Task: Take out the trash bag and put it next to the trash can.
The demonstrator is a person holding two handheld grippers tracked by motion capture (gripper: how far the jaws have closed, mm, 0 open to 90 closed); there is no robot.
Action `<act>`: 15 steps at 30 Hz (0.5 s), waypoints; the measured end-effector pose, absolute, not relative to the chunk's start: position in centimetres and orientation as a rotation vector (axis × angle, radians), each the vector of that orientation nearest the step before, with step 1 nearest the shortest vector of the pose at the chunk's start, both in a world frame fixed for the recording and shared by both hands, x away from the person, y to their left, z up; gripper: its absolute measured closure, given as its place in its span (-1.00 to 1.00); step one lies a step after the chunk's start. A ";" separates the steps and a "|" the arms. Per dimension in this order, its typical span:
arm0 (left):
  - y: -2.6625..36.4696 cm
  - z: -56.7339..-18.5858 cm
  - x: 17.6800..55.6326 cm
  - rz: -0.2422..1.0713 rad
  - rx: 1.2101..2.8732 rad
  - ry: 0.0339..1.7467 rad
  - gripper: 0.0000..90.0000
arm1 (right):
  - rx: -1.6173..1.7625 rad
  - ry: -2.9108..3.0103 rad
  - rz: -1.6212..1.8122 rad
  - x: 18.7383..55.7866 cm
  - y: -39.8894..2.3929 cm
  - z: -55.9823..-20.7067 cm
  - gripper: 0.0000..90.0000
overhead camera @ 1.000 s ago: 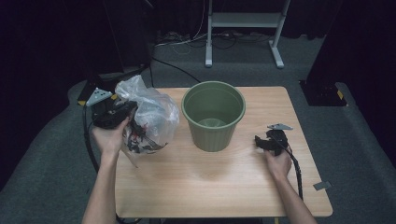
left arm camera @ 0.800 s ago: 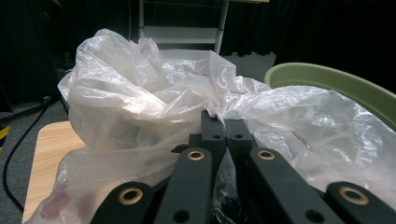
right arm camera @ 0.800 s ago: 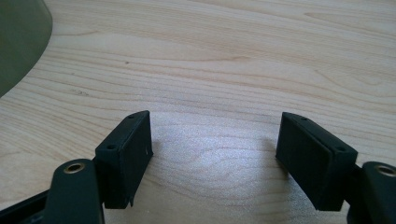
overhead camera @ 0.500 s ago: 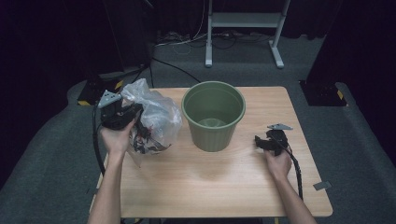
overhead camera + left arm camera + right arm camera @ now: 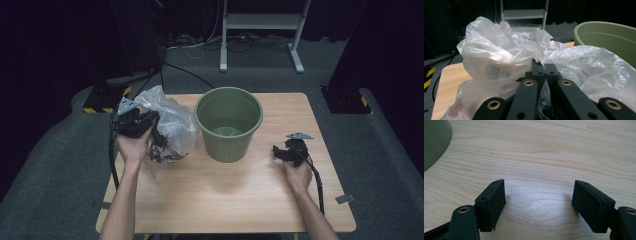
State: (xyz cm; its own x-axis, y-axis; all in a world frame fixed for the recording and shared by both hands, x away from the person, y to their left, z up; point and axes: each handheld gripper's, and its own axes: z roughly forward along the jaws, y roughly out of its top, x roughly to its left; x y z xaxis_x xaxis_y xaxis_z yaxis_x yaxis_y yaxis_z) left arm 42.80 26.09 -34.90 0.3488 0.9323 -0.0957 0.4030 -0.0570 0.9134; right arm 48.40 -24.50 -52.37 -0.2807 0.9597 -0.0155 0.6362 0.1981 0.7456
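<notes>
A clear plastic bag [image 5: 170, 127] with dark scraps inside rests on the left part of the wooden table [image 5: 250, 185]. My left gripper [image 5: 150, 120] is shut on a pinch of the bag's film [image 5: 541, 56], its jaws pressed together around the plastic [image 5: 545, 68]. Right of the bag stands a green bucket [image 5: 228, 125], upright and open at the top; its rim [image 5: 604, 27] rises beyond the bag. My right gripper [image 5: 276, 151] lies low over the table right of the bucket, jaws wide apart [image 5: 539, 202] with only bare wood between them.
The bucket's side [image 5: 434, 142] curves in at the upper left of the right gripper view. A white metal stand [image 5: 260, 30] and cables lie on the floor behind the table. A yellow-and-black striped base [image 5: 102, 100] sits off the table's far left corner.
My left hand has shifted right and lower with the bag, bringing it closer to the bucket. The right hand and gripper have stayed put.
</notes>
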 end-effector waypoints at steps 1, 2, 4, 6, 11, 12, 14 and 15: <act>26.0 -35.1 42.9 0.689 1.642 1.216 0.98 | 1.483 1.993 0.878 48.4 -24.5 -52.4 -0.41; 25.9 -35.2 43.1 0.692 1.638 1.214 0.98 | 1.482 1.993 0.878 48.4 -24.5 -52.4 -0.41; 25.7 -35.4 43.3 0.690 1.634 1.215 0.98 | 1.483 1.993 0.878 48.4 -24.5 -52.4 -0.41; 25.5 -35.8 43.5 0.692 1.638 1.219 0.98 | 1.483 1.993 0.878 48.4 -24.5 -52.4 -0.41; 25.0 -37.0 44.2 0.674 1.649 1.230 0.98 | 1.484 1.993 0.878 48.4 -24.5 -52.4 -0.41; 24.9 -37.4 44.4 0.672 1.652 1.231 0.98 | 1.483 1.993 0.878 48.4 -24.5 -52.4 -0.41; 24.6 -38.1 44.7 0.660 1.662 1.235 0.98 | 1.484 1.995 0.879 48.4 -24.5 -52.4 -0.41; 24.5 -38.4 44.9 0.657 1.667 1.237 0.98 | 1.483 1.995 0.879 48.4 -24.5 -52.4 -0.41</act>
